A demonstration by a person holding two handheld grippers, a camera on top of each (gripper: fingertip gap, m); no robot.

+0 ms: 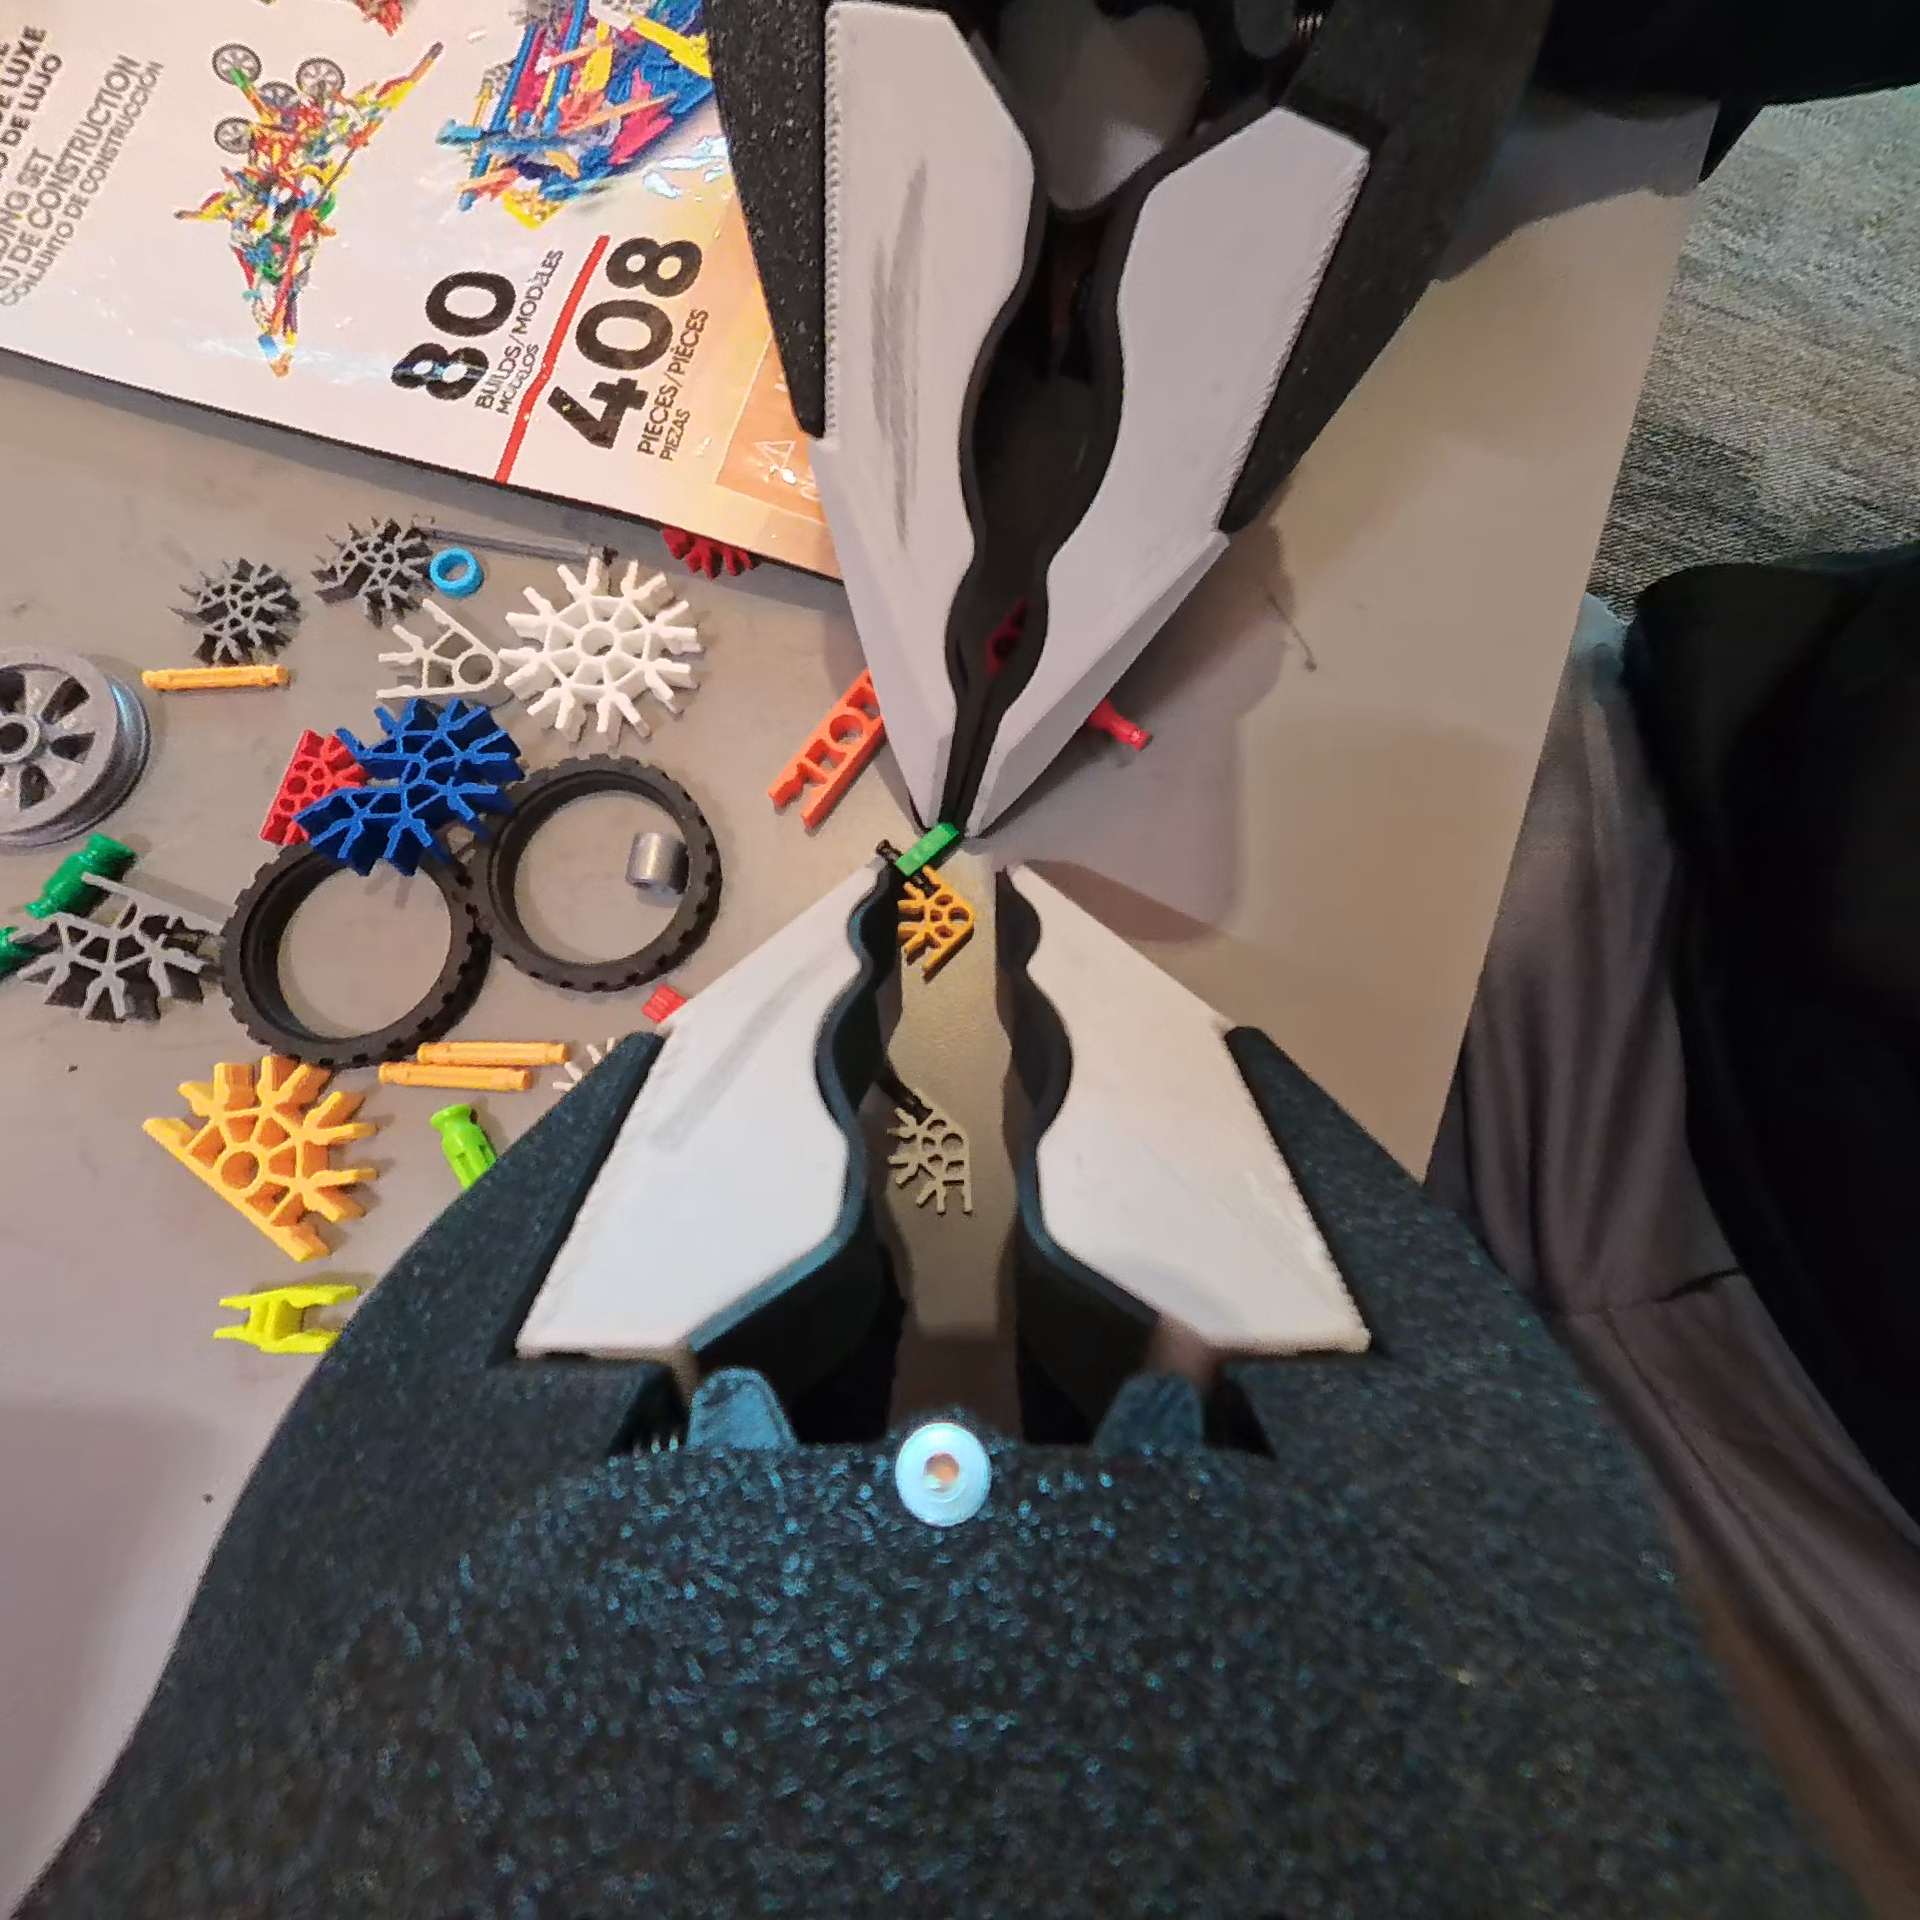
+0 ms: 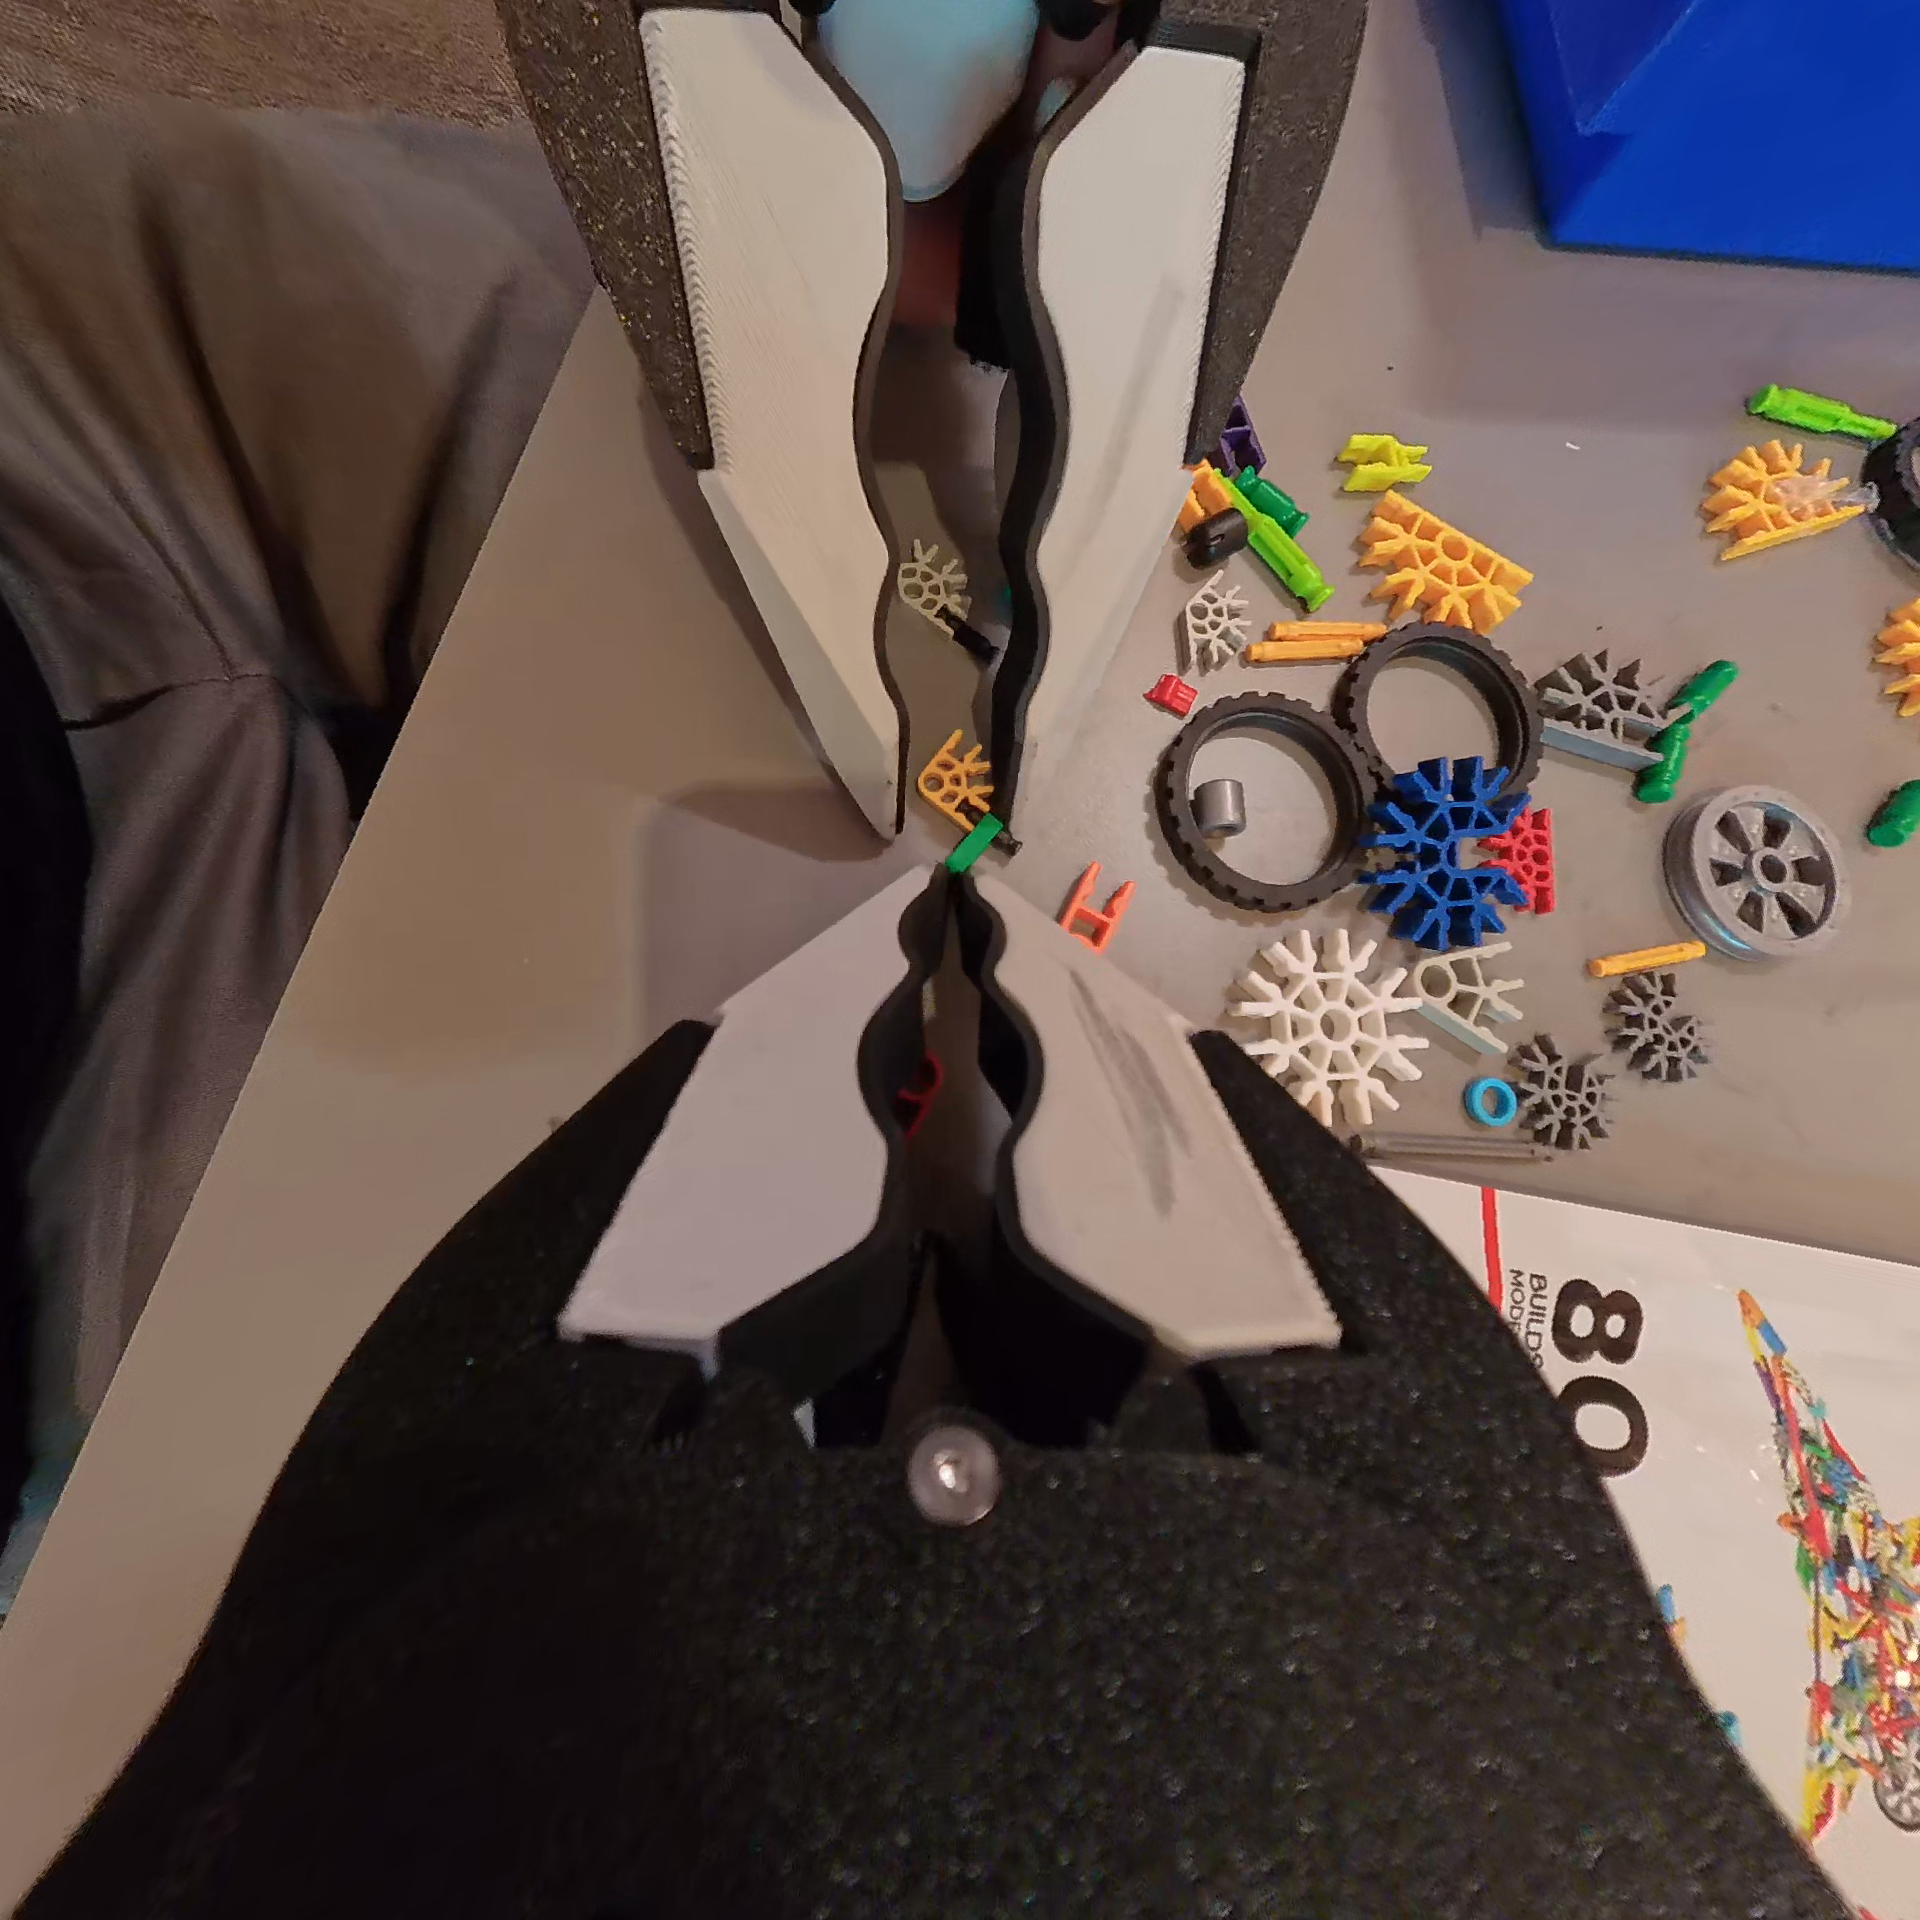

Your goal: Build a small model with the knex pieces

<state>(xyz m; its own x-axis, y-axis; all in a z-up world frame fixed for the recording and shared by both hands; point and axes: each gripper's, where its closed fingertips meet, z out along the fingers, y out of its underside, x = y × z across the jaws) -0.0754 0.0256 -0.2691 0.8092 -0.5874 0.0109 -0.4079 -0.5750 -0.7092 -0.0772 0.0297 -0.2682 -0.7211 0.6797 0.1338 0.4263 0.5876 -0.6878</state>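
Here the two claws meet tip to tip over the near edge of the pale tabletop (image 1: 1299,831). The right claw (image 2: 951,883) is closed tight, its tips pinching one end of a short green rod (image 1: 928,847). The rod's other end joins a small black piece on a little yellow-orange connector (image 1: 935,920). That connector sits between the fingertips of the left claw (image 1: 948,878), which stands open with a clear gap. The connector lies against one black pad and well off the other, so the left claw clamps nothing. Whether the connector hangs from the rod or rests on the tabletop I cannot tell.

Farther back between the left claw's fingers, a pale grey connector (image 1: 932,1148) with a black stub lies on the tabletop.

Loose building pieces are scattered to one side. Two black tyres (image 1: 358,956) lie side by side, one ringed around a small grey sleeve (image 1: 657,860). A blue snowflake connector (image 1: 416,779) overlaps the tyres, with a white snowflake connector (image 1: 603,644) and a grey wheel hub (image 1: 62,743) near them. An orange clip (image 1: 831,743) lies just beside the right claw's fingers. A printed white box (image 1: 364,312) lies beyond the pieces, and the right wrist view shows a blue bin (image 2: 1714,135) at the far corner. Grey clothing (image 2: 208,416) of a person shows past the tabletop's edge
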